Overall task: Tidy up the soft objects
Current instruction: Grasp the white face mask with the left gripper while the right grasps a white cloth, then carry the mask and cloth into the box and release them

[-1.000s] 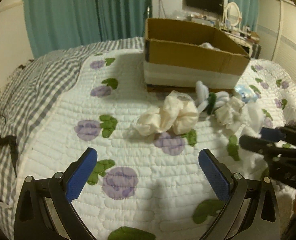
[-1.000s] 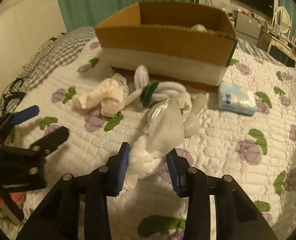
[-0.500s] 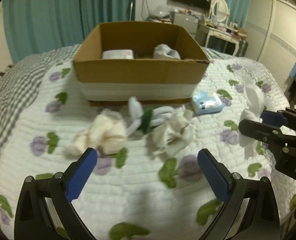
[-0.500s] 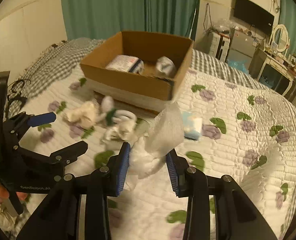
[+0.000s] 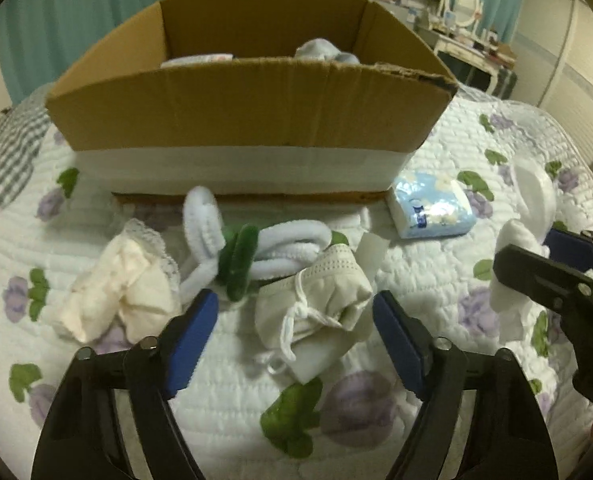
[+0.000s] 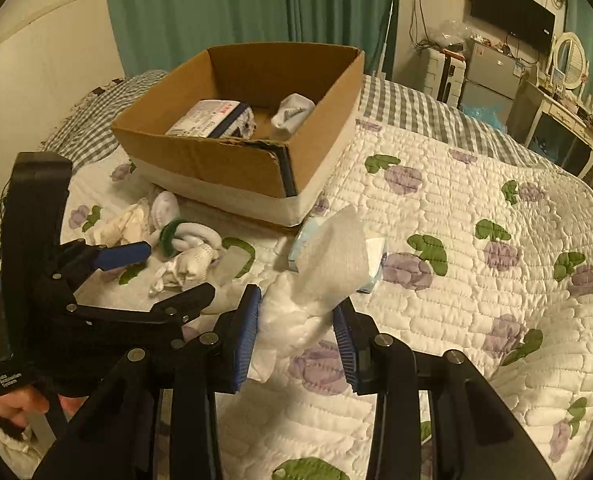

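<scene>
My left gripper closing round face mask, pads not yet on | right gripper clamps white cloth | risk — mask's loose loops snag pile, drag neighbours

Teal curtains, wall-mounted television

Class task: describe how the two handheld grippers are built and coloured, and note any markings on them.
Both the left gripper and right gripper have black, angular plastic frames with silver rivets and two fingers tipped with ribbed blue pads. The left gripper's handle carries small white lettering, too blurred to read.
</scene>
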`<state>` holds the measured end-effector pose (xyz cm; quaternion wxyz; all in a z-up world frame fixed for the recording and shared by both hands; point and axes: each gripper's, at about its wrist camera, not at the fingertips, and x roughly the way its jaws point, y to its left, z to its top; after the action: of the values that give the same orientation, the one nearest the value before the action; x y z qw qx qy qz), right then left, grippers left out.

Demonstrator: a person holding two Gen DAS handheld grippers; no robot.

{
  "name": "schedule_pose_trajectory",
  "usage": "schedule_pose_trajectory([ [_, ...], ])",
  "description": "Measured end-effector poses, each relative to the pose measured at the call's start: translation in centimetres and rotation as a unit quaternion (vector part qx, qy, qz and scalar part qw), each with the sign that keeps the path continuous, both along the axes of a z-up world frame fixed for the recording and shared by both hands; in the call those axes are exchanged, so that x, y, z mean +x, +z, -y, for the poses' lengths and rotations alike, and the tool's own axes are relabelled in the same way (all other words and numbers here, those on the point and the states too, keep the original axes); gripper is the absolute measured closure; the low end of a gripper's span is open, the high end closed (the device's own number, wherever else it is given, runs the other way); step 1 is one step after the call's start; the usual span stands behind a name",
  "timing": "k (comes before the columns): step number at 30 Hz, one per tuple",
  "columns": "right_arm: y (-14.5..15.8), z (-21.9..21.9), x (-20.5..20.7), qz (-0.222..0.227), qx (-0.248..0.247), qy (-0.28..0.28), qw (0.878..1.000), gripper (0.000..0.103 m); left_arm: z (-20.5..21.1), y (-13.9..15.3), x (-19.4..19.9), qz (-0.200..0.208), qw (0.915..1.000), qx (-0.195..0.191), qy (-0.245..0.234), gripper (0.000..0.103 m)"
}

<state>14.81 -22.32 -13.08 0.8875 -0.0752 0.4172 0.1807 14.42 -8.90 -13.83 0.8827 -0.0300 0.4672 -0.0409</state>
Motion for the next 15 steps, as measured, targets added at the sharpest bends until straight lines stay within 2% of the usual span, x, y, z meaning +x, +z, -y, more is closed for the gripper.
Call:
schedule_pose_trajectory([
  [2,-0.2,0.0,0.2,-0.001,0.000,0.000,1.000,0.067,0.0,0.0,0.1,-0.002,0.9998,-0.018,-0.006,0.046],
  [5,-0.4,0.0,0.1,-0.003,0.002,0.001,1.000,0.067,0.0,0.3,-0.2,0.001,0.9995,-0.022,-0.021,0.052],
  [15,-0.1,0.5,-0.9,0.003,0.004,-0.014,1.000,0.067,-1.8,1.7,-2.7,0.009,0.9991,-0.029,-0.028,0.055],
])
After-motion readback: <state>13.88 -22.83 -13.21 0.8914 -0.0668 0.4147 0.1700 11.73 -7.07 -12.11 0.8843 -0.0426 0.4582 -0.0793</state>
